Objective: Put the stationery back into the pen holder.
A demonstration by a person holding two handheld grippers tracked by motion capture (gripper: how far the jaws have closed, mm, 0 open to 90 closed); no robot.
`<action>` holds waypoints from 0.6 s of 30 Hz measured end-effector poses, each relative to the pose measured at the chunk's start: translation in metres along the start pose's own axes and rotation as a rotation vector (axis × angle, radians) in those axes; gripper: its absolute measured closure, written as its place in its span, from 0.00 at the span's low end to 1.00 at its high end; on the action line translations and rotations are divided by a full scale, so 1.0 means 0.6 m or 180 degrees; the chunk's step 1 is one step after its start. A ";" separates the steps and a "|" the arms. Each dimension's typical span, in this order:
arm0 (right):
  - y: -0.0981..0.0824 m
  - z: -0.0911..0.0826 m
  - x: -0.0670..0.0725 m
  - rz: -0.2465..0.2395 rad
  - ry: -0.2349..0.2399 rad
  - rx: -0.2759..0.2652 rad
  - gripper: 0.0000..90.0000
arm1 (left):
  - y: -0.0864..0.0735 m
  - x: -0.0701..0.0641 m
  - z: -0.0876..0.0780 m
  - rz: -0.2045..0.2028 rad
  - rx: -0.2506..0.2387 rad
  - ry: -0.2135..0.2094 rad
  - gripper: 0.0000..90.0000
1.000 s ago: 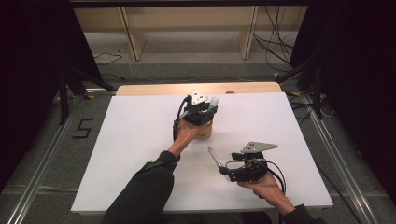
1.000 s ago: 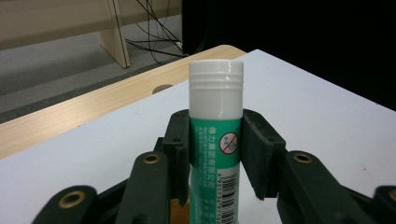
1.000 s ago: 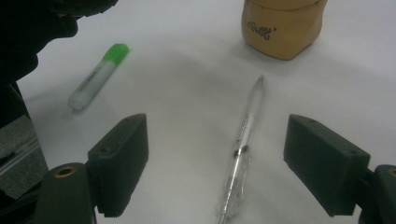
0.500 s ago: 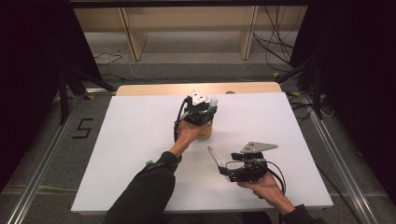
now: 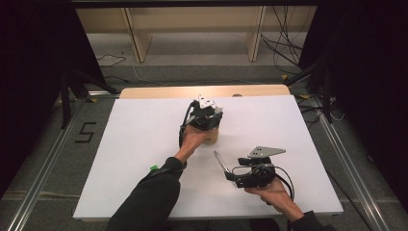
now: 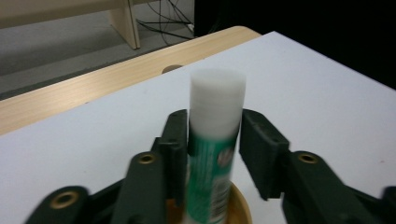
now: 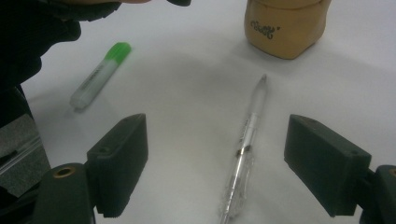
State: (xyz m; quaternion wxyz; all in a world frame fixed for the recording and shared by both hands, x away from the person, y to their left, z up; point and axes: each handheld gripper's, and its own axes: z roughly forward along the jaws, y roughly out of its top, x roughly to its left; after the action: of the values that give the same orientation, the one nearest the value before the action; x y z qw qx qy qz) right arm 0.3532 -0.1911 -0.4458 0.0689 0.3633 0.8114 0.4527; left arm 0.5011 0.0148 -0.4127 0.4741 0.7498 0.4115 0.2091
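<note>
A glue stick [image 6: 215, 140] with a white cap and green label stands upright in a tan cup [image 6: 240, 211]. My left gripper [image 6: 215, 121] is around it from above. Its jaws have just been opening and the right pad [image 6: 261, 149] stands clear of the stick, so the gripper is open. In the high view the left gripper [image 5: 204, 114] sits over the cup [image 5: 210, 136] at mid-table. My right gripper [image 7: 219, 140] is open and low over the white table, with a clear pen [image 7: 246, 140] lying flat between its jaws. In the high view the pen [image 5: 220, 161] lies just left of the right gripper [image 5: 232, 174].
A green-capped highlighter [image 7: 97, 77] lies on the table to the left of the pen, beside the person's left sleeve [image 5: 149, 192]. The white sheet [image 5: 134, 125] covers a wooden table whose far edge [image 5: 159, 91] shows. Cables lie on the floor beyond.
</note>
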 end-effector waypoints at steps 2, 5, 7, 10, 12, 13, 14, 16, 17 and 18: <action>0.000 0.000 0.000 0.0014 0.0001 0.0008 0.25 | 0.005 -0.002 -0.005 -0.0005 0.0013 0.0002 0.53; -0.001 0.002 0.000 0.0002 -0.0002 0.0013 0.25 | 0.015 -0.001 -0.013 -0.0047 0.0051 0.0022 0.43; 0.000 0.001 0.001 0.0004 -0.0003 0.0013 0.25 | 0.021 0.002 -0.022 -0.0066 0.0052 -0.0009 0.38; 0.000 0.000 0.001 0.0014 -0.0003 0.0021 0.25 | 0.026 0.007 -0.044 -0.0034 0.0039 -0.0062 0.36; -0.001 0.000 0.001 0.0017 -0.0008 0.0016 0.25 | 0.027 0.011 -0.057 -0.0032 0.0055 -0.0095 0.35; 0.000 0.000 0.001 0.0015 -0.0008 0.0014 0.25 | 0.028 0.016 -0.067 -0.0037 0.0064 -0.0112 0.34; 0.000 0.000 0.001 0.0014 -0.0013 0.0011 0.25 | 0.028 0.019 -0.074 -0.0033 0.0067 -0.0115 0.33; 0.000 0.000 0.001 0.0025 -0.0008 0.0021 0.25 | 0.026 0.027 -0.091 -0.0055 0.0059 -0.0137 0.32; 0.000 0.001 0.001 0.0016 -0.0012 0.0015 0.25 | 0.025 0.031 -0.099 -0.0036 0.0074 -0.0143 0.31; 0.000 0.001 0.001 0.0019 -0.0014 0.0016 0.25 | 0.023 0.035 -0.107 -0.0033 0.0098 -0.0154 0.31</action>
State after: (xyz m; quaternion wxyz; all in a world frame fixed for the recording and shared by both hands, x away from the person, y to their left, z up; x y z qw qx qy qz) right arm 0.3529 -0.1903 -0.4461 0.0684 0.3668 0.8113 0.4500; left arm 0.4738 0.0632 -0.3723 0.4735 0.7596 0.4069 0.1821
